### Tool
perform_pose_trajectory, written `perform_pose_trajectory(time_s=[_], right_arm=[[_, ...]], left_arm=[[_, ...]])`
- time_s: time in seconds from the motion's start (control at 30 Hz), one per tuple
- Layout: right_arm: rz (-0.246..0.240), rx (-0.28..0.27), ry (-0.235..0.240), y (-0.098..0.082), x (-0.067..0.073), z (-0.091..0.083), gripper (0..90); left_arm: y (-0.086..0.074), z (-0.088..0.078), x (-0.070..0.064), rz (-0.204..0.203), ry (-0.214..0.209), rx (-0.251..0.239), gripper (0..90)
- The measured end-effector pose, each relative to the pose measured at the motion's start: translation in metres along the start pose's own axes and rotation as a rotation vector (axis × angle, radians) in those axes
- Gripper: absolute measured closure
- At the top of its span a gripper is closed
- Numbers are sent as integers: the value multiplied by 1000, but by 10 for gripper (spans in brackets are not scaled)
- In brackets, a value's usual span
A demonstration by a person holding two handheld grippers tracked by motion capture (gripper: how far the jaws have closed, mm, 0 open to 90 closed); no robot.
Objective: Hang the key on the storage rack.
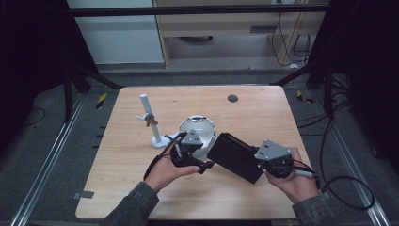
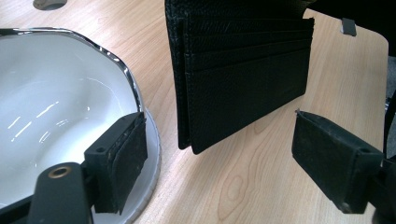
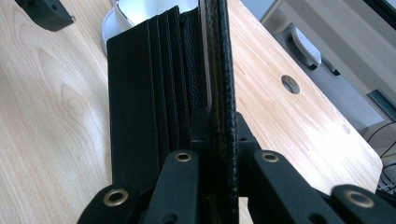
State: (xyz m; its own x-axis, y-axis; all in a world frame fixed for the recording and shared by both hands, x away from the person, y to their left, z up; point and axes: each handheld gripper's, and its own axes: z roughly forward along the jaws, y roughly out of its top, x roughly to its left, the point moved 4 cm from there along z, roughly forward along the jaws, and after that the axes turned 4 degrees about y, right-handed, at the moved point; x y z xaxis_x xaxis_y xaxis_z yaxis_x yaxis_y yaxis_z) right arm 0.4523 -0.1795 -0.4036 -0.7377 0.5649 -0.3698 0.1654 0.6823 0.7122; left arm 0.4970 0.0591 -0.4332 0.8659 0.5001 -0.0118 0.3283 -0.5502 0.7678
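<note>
Wooden surface (image 1: pixel 141 188) below: your right hand-held gripper (image 3: pixel 212 140) clamps the wallet (image 1: pixel 235 156); left hand-held gripper (image 2: pixel 219 154) released—regrasp its free flap.

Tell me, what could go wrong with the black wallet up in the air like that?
The right gripper pinches just one leather flap of the wallet, so the wallet might slip out and fall on the table. The left gripper is open with nothing between its jaws, so it gives no support. One of its pads hangs over the white bowl, so a quick move could bump the bowl.
</note>
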Motion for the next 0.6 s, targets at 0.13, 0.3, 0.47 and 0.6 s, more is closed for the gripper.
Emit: perform_pose_trajectory(time_s=[0.13, 0.3, 0.47, 0.6], right_arm=[[-4, -17, 2, 1, 1, -2, 843], [-9, -38, 3, 3, 4, -3, 843], [-12, -52, 5, 6, 4, -5, 843], [-9, -66, 5, 7, 4, -6, 843]], left_arm=[[1, 0, 0, 1, -5, -6, 164], [3, -4, 2, -1, -9, -29, 150], [3, -5, 3, 2, -15, -28, 143], [4, -4, 2, 0, -20, -32, 138]])
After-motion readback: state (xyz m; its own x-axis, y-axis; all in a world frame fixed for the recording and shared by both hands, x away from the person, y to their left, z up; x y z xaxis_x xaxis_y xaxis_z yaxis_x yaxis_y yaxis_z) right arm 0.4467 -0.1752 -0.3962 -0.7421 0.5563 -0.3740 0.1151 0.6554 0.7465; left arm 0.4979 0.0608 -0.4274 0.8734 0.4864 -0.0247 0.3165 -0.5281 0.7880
